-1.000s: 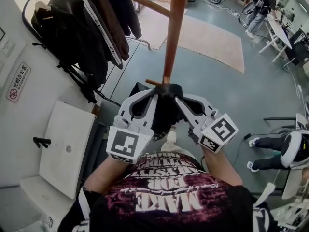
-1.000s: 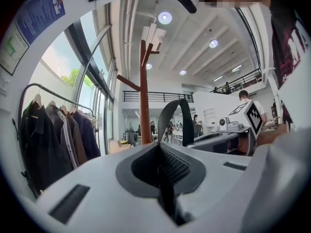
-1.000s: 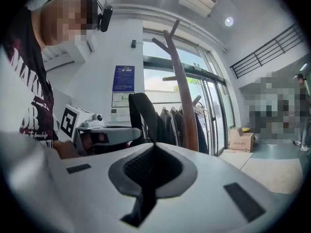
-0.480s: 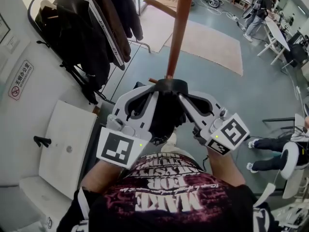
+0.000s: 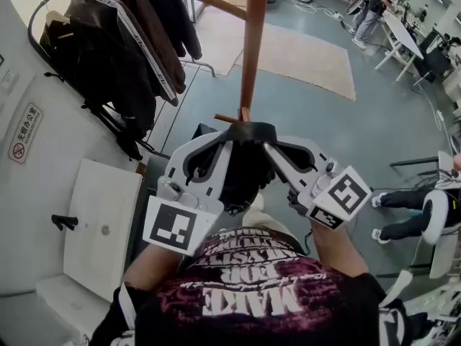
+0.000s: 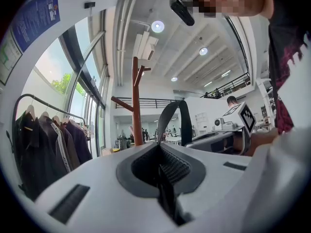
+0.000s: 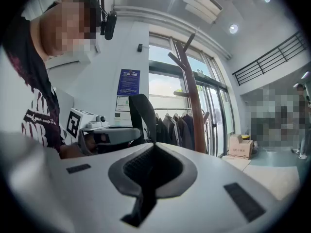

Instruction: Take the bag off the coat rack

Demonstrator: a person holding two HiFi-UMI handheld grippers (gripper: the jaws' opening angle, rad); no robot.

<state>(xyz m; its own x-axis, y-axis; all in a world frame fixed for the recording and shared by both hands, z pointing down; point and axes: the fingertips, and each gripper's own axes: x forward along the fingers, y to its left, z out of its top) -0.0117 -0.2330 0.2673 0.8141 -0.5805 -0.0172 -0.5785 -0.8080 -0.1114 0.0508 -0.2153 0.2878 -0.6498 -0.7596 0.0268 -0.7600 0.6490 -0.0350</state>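
In the head view both grippers meet on the strap (image 5: 252, 130) of a black bag (image 5: 243, 173), which hangs between them just in front of my chest. The left gripper (image 5: 232, 138) and the right gripper (image 5: 269, 145) are each shut on that strap. The wooden coat rack pole (image 5: 251, 49) rises just beyond them, with a peg (image 5: 216, 4) branching left. In the left gripper view the strap (image 6: 179, 120) loops up out of the shut left gripper (image 6: 158, 154), and the rack (image 6: 136, 101) stands behind. The right gripper (image 7: 154, 149) pinches the strap (image 7: 141, 113), with the rack (image 7: 193, 96) at its right.
A garment rail with dark jackets (image 5: 115, 49) stands at the left by the wall. A white cabinet top (image 5: 101, 229) lies below it. A beige rug (image 5: 302, 56) covers the floor past the rack. People (image 5: 371, 9) stand at the far right, and a seated person's legs (image 5: 410, 211) show at the right edge.
Both grippers have lifted a little toward the camera with the bag strap still between them. The rack pole has shifted slightly in the view. Neither grip changed.
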